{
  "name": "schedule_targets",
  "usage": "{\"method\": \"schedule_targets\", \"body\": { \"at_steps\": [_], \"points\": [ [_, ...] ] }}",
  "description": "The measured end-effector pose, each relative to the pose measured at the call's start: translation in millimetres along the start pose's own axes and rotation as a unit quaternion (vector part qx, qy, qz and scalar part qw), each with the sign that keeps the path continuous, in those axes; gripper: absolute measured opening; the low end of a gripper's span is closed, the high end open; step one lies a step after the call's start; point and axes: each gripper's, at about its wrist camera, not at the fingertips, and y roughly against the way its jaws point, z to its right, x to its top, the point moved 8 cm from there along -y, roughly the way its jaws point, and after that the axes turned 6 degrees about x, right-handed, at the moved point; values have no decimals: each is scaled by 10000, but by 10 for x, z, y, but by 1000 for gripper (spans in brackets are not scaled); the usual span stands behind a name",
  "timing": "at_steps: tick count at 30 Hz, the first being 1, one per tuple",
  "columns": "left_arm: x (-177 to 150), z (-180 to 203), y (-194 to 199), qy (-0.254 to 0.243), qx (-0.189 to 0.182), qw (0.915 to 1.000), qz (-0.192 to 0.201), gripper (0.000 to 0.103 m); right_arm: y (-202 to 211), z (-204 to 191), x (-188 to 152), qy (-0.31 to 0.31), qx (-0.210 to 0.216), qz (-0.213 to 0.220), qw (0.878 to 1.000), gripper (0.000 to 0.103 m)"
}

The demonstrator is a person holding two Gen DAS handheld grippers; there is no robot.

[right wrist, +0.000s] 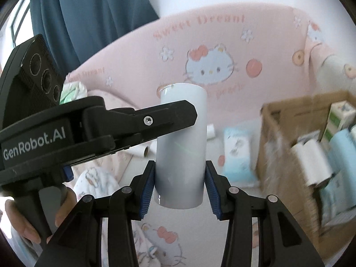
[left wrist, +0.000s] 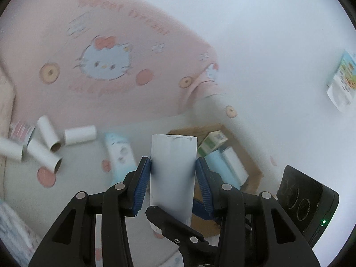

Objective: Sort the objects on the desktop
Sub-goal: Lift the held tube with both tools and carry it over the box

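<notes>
A white paper roll is pinched upright by the jaws of the left gripper and, lower down, by the jaws of the right gripper, blue pads pressed on both sides. Beyond it, a cardboard box is seen holding white and pale-blue rolls and a green-and-white carton. Farther off, loose rolls and a blue tissue pack are scattered on the bed sheet, backed by a pink cartoon-cat headboard.
</notes>
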Motion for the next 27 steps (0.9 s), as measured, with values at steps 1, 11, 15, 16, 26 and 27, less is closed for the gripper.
{"method": "schedule_targets", "body": {
  "at_steps": [1, 11, 15, 16, 26, 27],
  "points": [
    [35, 69, -10, -70, -39, 10000, 4, 46, 44, 30, 44, 41, -47, 51, 10000, 41],
    [266, 753, -294, -416, -205, 9989, -18, 46, 519, 475, 420, -50, -289, 436, 9986, 41],
    [279, 966, -447, -624, -222, 9977, -115, 46, 638, 685, 504, -237, -332, 340, 9986, 41],
    [275, 1011, -482, -635, -249, 9976, -143, 46, 667, 735, 515, -242, -373, 319, 9985, 41],
    [213, 1182, -1087, -219, -360, 9951, -900, 46, 723, 1369, 509, -792, -259, -254, 9962, 41],
    [199, 1198, -1140, -204, -373, 9943, -979, 46, 713, 1416, 504, -794, -297, -359, 9958, 41]
  ]
}}
